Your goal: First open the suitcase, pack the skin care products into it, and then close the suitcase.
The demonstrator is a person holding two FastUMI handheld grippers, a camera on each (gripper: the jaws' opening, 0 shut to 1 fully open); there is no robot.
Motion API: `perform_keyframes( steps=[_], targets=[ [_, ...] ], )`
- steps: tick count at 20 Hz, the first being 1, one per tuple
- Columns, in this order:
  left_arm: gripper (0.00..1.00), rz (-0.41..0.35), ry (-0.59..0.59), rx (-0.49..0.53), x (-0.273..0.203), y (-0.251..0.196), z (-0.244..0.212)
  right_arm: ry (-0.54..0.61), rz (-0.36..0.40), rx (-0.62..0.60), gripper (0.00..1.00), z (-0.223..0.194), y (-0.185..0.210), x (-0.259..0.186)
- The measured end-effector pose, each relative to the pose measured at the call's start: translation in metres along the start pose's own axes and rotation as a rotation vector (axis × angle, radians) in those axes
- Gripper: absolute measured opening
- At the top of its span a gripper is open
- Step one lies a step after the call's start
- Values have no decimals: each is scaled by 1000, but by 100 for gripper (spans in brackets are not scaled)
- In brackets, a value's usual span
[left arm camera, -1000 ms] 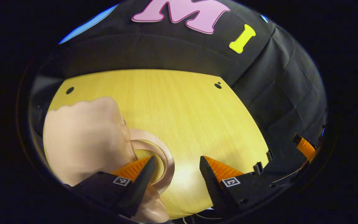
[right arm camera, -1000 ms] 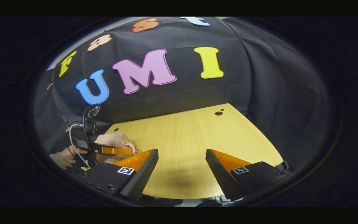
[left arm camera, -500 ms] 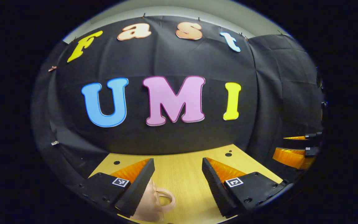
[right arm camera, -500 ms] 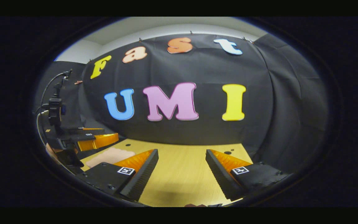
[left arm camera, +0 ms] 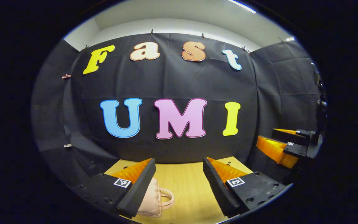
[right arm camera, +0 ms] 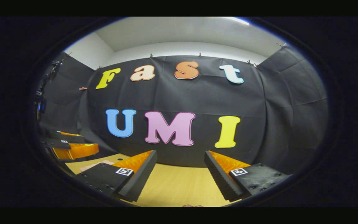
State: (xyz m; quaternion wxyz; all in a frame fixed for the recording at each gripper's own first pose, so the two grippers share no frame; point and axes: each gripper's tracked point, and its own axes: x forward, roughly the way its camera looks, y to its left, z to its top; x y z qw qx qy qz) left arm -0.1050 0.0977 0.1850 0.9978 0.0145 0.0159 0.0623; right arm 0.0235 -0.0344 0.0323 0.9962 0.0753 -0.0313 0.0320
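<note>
A small pink suitcase (left arm camera: 153, 199) with a loop handle lies on the yellow wooden table (left arm camera: 185, 182), and its lid looks closed. It sits low in the left gripper view, partly behind my left finger. My left gripper (left arm camera: 179, 160) hangs above it, open and holding nothing. In the right gripper view a sliver of the suitcase (right arm camera: 96, 164) shows at the left, with the left gripper (right arm camera: 89, 140) above it. My right gripper (right arm camera: 180, 152) is open and empty over the bare table (right arm camera: 172, 186). The right gripper (left arm camera: 266, 134) also shows far right in the left gripper view.
The black cloth wall stands close behind the table's far edge. Two small dark holes mark the table's far corners (left arm camera: 125, 167).
Both views have swung up from the tabletop to the wall. The suitcase has dropped from large and close to small at the bottom. Both grippers stay open.
</note>
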Motion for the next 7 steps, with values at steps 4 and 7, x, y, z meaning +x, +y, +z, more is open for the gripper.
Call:
perform_keyframes(
  steps=[4, 7],
  targets=[
    [96, 19, -23, -15, -2, 22, 10, 37, 1, -4, 97, -11, 13, 0],
    [96, 17, -26, -45, -1, 35, 12, 42, 2, 3, 97, -12, 25, 4]
  ],
)
